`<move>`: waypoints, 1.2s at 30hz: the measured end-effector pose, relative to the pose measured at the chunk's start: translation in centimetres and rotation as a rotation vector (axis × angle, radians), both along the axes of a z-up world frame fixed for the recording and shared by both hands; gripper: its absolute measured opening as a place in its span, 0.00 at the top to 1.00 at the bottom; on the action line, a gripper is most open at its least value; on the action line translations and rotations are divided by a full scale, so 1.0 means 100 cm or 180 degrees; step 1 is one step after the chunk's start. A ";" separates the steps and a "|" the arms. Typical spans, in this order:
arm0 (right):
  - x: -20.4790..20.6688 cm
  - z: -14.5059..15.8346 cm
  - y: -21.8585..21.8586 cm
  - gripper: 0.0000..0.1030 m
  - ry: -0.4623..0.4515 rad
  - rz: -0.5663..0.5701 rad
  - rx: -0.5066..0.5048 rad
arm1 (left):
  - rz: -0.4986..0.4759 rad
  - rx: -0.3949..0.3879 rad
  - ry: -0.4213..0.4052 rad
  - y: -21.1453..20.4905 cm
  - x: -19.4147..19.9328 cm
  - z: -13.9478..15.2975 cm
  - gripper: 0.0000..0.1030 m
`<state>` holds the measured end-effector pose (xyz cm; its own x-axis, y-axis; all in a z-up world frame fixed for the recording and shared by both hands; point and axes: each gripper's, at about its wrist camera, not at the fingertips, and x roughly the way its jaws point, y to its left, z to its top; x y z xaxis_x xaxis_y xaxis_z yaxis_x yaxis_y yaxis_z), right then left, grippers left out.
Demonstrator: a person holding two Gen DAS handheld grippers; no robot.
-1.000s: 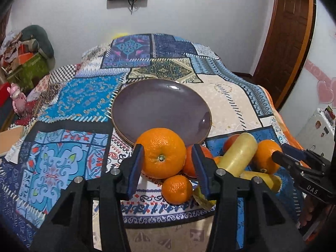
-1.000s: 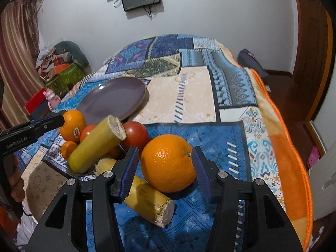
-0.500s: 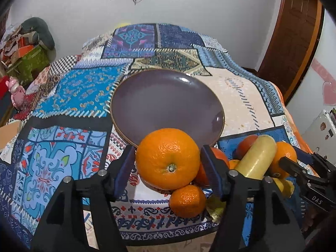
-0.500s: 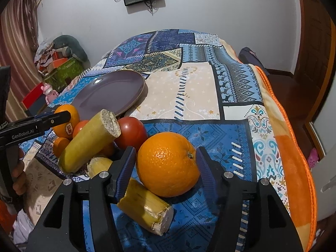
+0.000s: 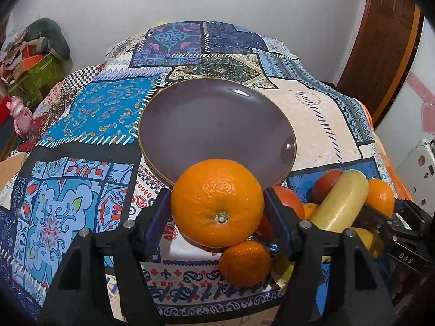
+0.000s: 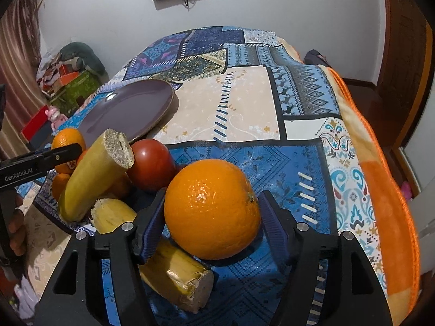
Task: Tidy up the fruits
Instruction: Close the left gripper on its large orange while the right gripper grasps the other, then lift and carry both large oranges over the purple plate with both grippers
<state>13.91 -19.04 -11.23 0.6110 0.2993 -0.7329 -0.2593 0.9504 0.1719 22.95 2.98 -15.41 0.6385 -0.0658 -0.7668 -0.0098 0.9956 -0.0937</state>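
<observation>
Both pairs of my jaws have just been opening, and each now has a big orange between its pads instead of ahead of its tips as a second ago.

My left gripper (image 5: pixel 216 198) stands about half open around the near orange (image 5: pixel 218 202), which sits right against the front edge of the plate (image 5: pixel 212 125), with a small orange (image 5: pixel 244 262) just in front of it. The pads lie very close to the peel on both sides, and I see no sign that they squeeze it.

My right gripper (image 6: pixel 213 198) is likewise about half open around the far orange (image 6: pixel 212 209), which lies well to the right of the plate, on the blanket (image 6: pixel 285 163) past the tomato (image 6: pixel 151 164) and the banana pieces (image 6: pixel 95 174). There is a thin gap at the right pad.

I hold neither fruit yet. Both oranges rest where they lay, and the plate is bare. As I read it, I am lined up for two grasps: close on each orange, then carry them onto the plate. The near one leans by its small neighbour, which may roll when I lift.
</observation>
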 end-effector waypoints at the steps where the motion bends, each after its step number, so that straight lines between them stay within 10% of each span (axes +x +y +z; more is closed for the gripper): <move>1: 0.000 0.000 -0.001 0.39 0.0005 0.0002 0.0010 | -0.0003 0.0008 -0.0003 0.000 0.000 0.000 0.35; 36: 0.016 0.073 0.036 0.40 -0.0533 0.0196 0.0062 | 0.0019 0.0102 -0.0453 0.016 -0.029 0.063 0.35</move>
<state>15.55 -15.46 -3.94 0.7040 0.3530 -0.6163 -0.3434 0.9288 0.1396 20.06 4.61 -9.12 0.7412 -0.0385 -0.6702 -0.0048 0.9980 -0.0627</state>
